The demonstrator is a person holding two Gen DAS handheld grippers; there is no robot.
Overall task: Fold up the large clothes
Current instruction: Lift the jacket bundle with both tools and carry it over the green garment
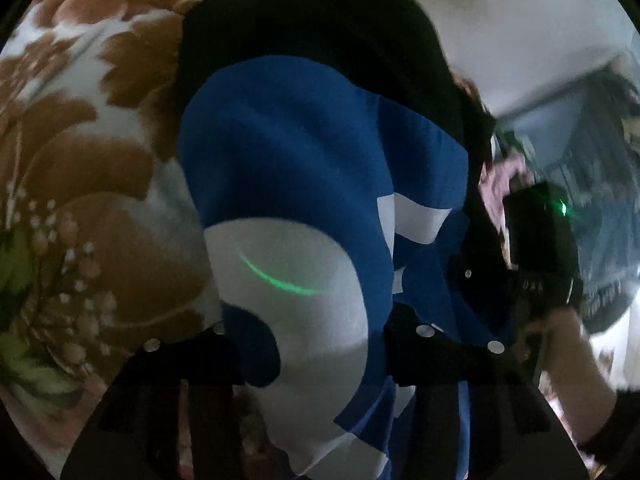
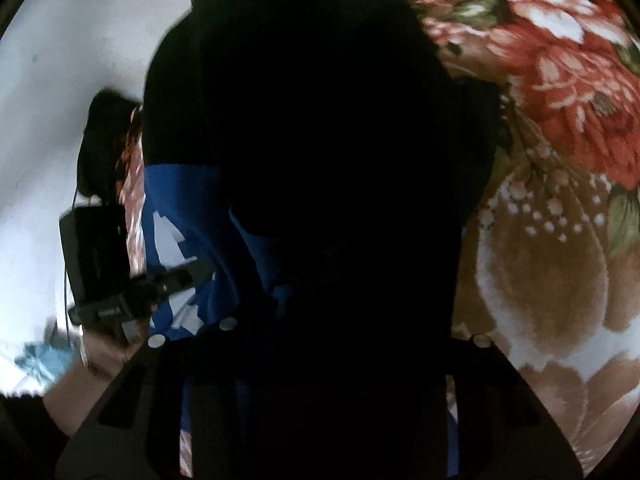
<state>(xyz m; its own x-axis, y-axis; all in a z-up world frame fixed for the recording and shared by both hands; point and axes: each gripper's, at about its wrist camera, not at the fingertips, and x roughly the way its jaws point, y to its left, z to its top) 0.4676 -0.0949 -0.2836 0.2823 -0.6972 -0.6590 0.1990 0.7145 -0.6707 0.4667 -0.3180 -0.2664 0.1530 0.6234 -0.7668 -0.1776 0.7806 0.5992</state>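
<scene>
A large garment with a blue and white panel (image 1: 288, 184) and a black part (image 1: 312, 32) hangs in front of both cameras, lifted above a floral bedspread (image 1: 80, 152). My left gripper (image 1: 316, 344) is shut on the blue and white cloth, which bunches between its fingers. My right gripper (image 2: 316, 336) is shut on the black part of the garment (image 2: 320, 160), which fills most of the right wrist view; a strip of blue (image 2: 180, 200) shows at its left. The right gripper also shows in the left wrist view (image 1: 536, 240), held by a hand.
The floral bedspread (image 2: 560, 160) lies under and beyond the garment. A white wall (image 1: 520, 20) is behind it. The left gripper and the hand on it show at the left of the right wrist view (image 2: 104, 264).
</scene>
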